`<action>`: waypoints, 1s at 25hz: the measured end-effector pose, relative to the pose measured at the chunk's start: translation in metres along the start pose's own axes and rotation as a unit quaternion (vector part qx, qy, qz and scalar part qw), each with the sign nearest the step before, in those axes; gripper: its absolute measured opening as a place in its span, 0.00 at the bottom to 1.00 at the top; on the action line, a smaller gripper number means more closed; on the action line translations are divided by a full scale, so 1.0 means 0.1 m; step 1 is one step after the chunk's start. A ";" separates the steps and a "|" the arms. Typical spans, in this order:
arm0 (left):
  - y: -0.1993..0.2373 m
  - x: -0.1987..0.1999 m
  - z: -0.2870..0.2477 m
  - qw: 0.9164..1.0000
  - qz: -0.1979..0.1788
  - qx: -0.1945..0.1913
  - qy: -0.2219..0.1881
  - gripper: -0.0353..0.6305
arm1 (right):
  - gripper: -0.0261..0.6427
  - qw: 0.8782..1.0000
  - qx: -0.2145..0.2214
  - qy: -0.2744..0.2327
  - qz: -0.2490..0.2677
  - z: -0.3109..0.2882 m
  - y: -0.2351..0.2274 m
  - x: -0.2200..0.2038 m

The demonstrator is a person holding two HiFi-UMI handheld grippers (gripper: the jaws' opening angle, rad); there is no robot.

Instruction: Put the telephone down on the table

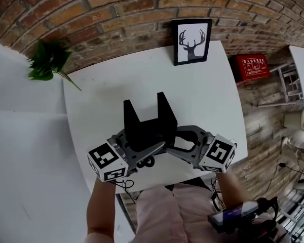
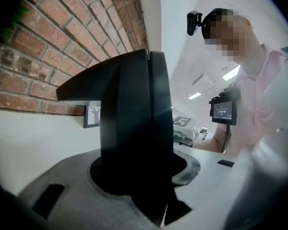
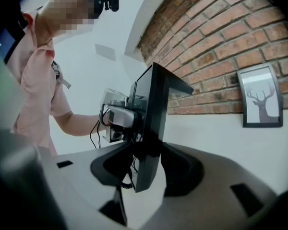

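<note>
The telephone is a black body with two upright prongs, held just over the near part of the white table. My left gripper grips its left side and my right gripper grips its right side. In the left gripper view the black body fills the gap of the left gripper, with both pads against it. In the right gripper view a thin black edge of the telephone stands upright in the right gripper, pinched from both sides. A dark curly cord hangs below it.
A framed deer picture leans on the brick wall at the table's far edge. A green plant sits at the far left, off the table. A red box hangs on the wall to the right.
</note>
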State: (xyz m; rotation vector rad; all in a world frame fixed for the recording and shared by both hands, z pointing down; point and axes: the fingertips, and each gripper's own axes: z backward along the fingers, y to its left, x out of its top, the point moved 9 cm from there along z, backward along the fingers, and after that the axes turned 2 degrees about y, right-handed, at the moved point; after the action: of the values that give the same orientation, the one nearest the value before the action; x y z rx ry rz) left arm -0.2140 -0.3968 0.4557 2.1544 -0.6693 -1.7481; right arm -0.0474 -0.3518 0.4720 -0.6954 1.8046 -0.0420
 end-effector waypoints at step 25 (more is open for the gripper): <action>0.56 -0.66 -0.23 0.993 0.118 -0.022 0.002 0.31 | 0.33 0.996 -0.012 0.058 -0.074 -0.25 -0.34 -0.54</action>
State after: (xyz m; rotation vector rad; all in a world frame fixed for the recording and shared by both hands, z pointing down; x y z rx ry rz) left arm -0.2118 -0.4115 0.5440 1.9593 -0.8391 -1.6177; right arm -0.0450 -0.3622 0.5397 -0.8575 1.8632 -0.1632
